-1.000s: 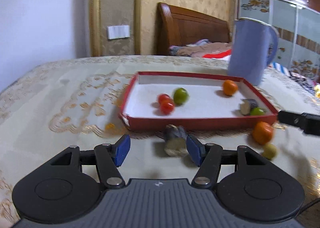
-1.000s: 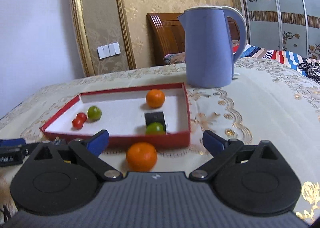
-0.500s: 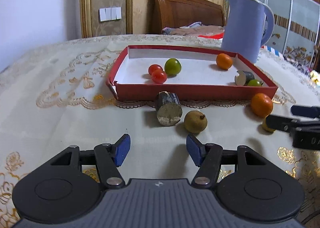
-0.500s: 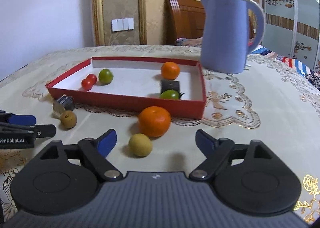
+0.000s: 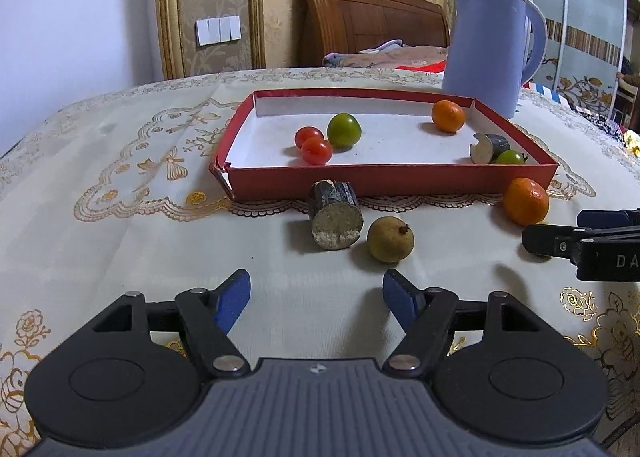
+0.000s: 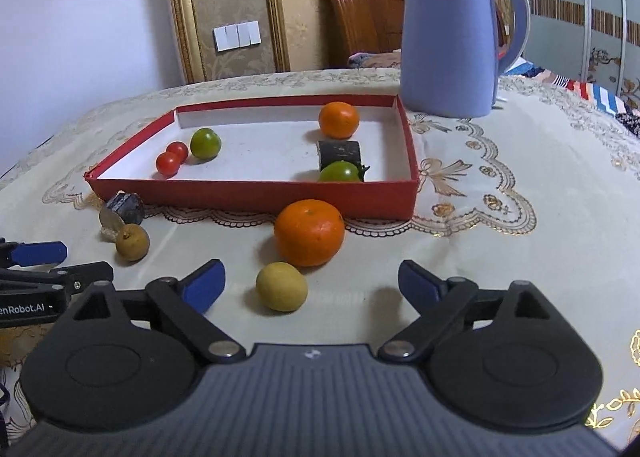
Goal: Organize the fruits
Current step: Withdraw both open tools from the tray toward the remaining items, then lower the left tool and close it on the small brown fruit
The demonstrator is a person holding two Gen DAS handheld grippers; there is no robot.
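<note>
Looking at both feeds, I've got the left gripper point(image 5: 316, 299) and the right gripper point(image 6: 312, 283) hovering low over the tablecloth point(image 5: 120, 225) with jaws spread wide and nothing between them, so no pick has started yet. The red tray point(image 5: 384, 179) sits at 12 o'clock from both and already holds two cherry tomatoes point(image 5: 314, 145), a green fruit point(image 5: 344, 130), a small orange point(image 5: 448, 117), a dark cut chunk point(image 5: 490, 147) and another green fruit point(image 5: 511, 157) tucked at its near right corner. Loose on the cloth, near the tray's front wall: a dark stub with a pale cut face point(image 5: 335, 215), a brown longan-looking fruit point(image 5: 390, 239) just beside it, a bigger orange point(image 6: 309, 232) and a yellowish round fruit point(image 6: 281, 286). From the right cam the yellowish one is at about 11 o'clock, just ahead of the left pad, with the bigger orange right behind it, so I'd take that first: shift slightly left to centre it, come in low, close gently since it'll probably roll. For the left, I'd go for the longan at 1 o'clock, approaching so the pads don't nudge the stub. Then lift clear over the tray wall before letting go, and watch that the two grippers don't cross. The blue kettle point(image 6: 452, 37) behind the tray is out of the way.
</note>
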